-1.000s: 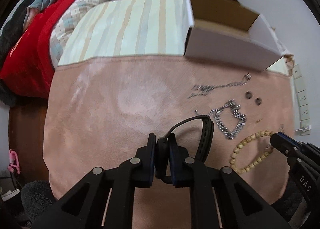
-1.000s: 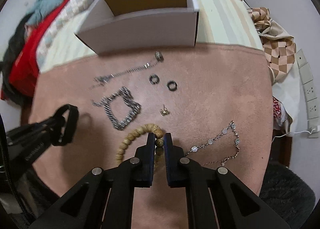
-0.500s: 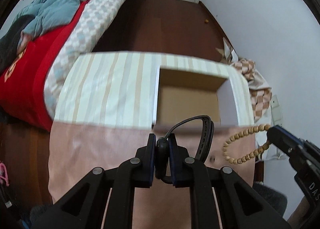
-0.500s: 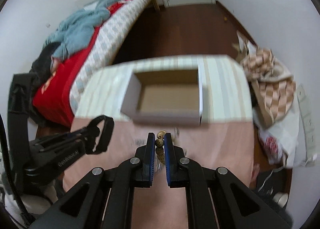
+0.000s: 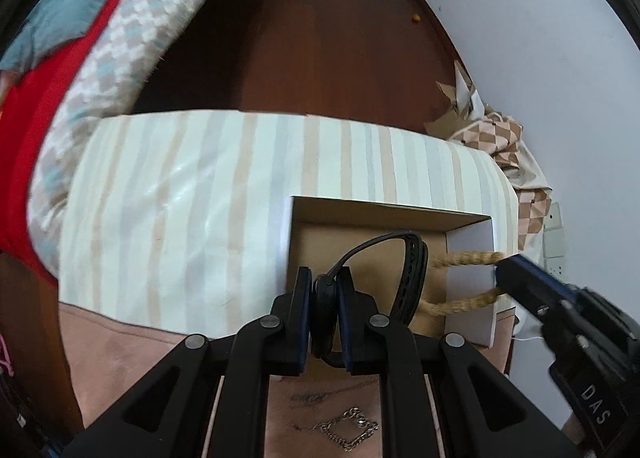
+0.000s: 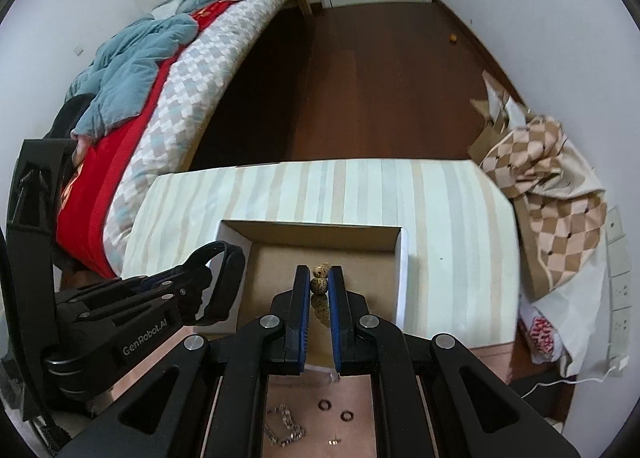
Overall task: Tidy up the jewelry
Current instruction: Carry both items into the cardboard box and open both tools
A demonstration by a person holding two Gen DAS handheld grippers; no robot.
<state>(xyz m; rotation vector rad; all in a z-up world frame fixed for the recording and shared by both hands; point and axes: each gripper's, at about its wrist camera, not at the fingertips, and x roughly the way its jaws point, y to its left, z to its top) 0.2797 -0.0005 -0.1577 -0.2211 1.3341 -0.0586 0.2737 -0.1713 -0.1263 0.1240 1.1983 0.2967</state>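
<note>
**Two pieces held above the box, ready to drop**

Two items hang over the open cardboard box point(image 6: 324, 254), which sits at lower centre of both views on the striped cloth point(image 6: 440, 210). The black strap band point(image 5: 412, 278), probably a watch or fitness band, is pinched by its bulky end in the left claw point(image 5: 325, 318), its loop standing up over the box floor. The wooden bead bracelet point(image 6: 320, 282) is clamped between the narrow-set fingers of the right claw point(image 6: 319, 298); in the left view its beads point(image 5: 464, 258) blur into two tan streaks across the box's right wall. Both are gripped at one point so the rest dangles free, and both sit above the opening, so I judge that letting go would land them inside.

Half a second ago the box lay farther up the frame and the bracelet hung outside its right wall; now both claws have advanced over the opening. A second ago they were low over the pink table mat point(image 6: 356, 402), lifting these pieces.

At the bottom of the frame remain a silver chain bracelet point(image 5: 348, 432), two dark rings point(image 6: 334, 410) and a small gold piece point(image 6: 333, 443).
</note>
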